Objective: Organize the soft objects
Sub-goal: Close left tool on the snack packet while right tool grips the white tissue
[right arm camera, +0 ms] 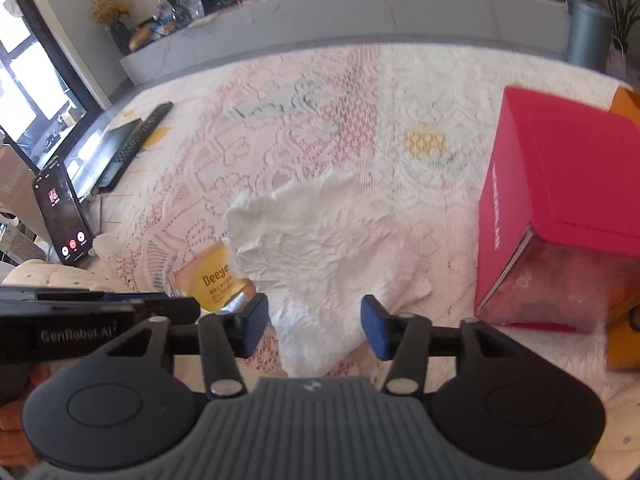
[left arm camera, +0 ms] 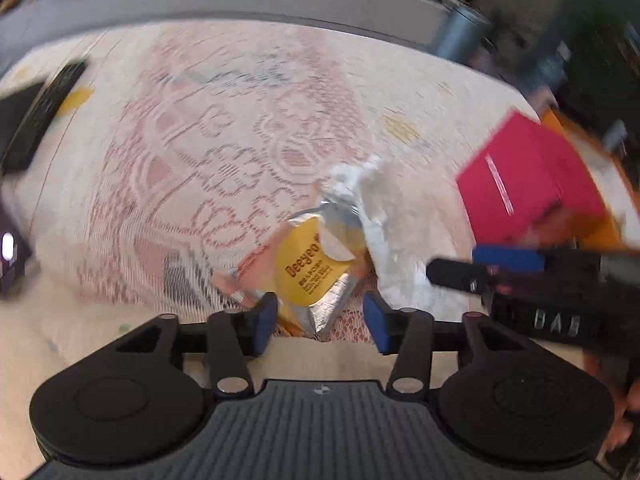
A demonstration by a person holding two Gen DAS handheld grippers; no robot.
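Observation:
A yellow and silver Deeyeo pack (left arm camera: 316, 268) lies on the lace cloth, its top partly under a crumpled white tissue sheet (left arm camera: 384, 232). My left gripper (left arm camera: 320, 318) stands open over the pack's near end, its blue pads on either side and not pressing it. In the right wrist view the white sheet (right arm camera: 320, 240) spreads across the middle, with the pack (right arm camera: 216, 276) peeking out at its left. My right gripper (right arm camera: 316, 326) is open around the sheet's near edge, which hangs loose between the pads. The two grippers are side by side.
A red box (right arm camera: 560, 200) stands on the right, close to the sheet, with an orange box (right arm camera: 624, 104) behind it. At the far left, a phone (right arm camera: 64, 216) stands propped up beyond the cloth's edge and a black remote (right arm camera: 136, 144) lies on the cloth. A grey ledge (right arm camera: 360, 12) runs along the back.

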